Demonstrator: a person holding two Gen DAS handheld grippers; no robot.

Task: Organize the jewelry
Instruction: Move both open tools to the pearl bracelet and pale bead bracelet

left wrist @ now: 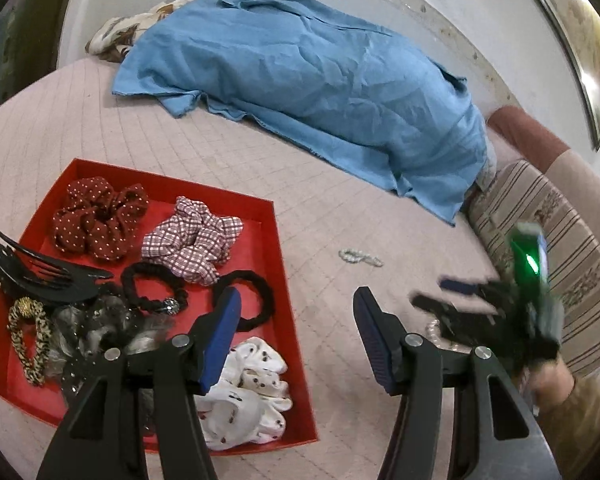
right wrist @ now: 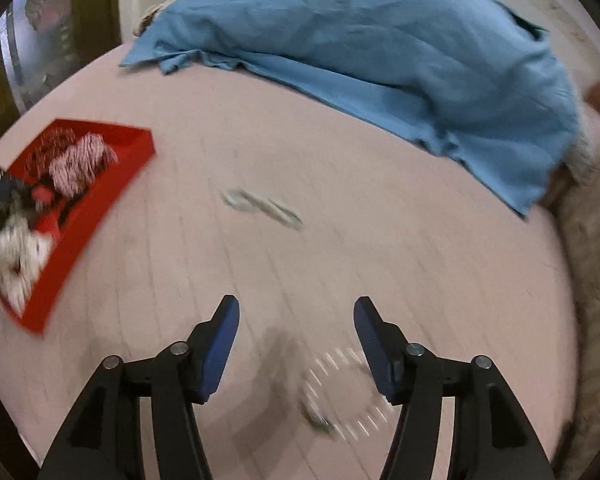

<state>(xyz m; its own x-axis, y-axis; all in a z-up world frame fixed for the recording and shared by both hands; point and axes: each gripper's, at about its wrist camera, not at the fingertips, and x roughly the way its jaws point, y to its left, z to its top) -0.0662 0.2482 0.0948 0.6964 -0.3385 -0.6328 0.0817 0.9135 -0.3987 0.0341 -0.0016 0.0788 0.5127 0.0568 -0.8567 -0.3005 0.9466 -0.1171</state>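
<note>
The red tray (left wrist: 284,264) sits toward the near left part of the pink quilted bed (left wrist: 220,152), and it already carries most of the collection: a maroon dotted scrunchie (left wrist: 98,216), a checked scrunchie (left wrist: 194,238), two black hair ties (left wrist: 156,292), a black claw clip (left wrist: 40,276), a leopard-print band (left wrist: 28,340) and a white printed scrunchie (left wrist: 248,396) at its near right corner. The left gripper (left wrist: 296,340) hovers over the tray's right edge with its jaws spread wide and nothing between them, probably waiting there so it can steady the tray or take a handover.

Two pieces are not yet in the tray. A small pale beaded bracelet (left wrist: 360,258) lies on the bare quilt, well apart from the tray on its right. A second beaded loop (right wrist: 348,392), blurred, lies nearest the bed's front edge, right under the right gripper (right wrist: 296,344). That gripper is also released, its fingers straddling the loop without touching it as far as I can tell; the blur suggests it is moving. It looks lined up for a pinch on the beads.

A crumpled blue cloth (left wrist: 320,80) covers the far side of the bed, clear of the work.
</note>
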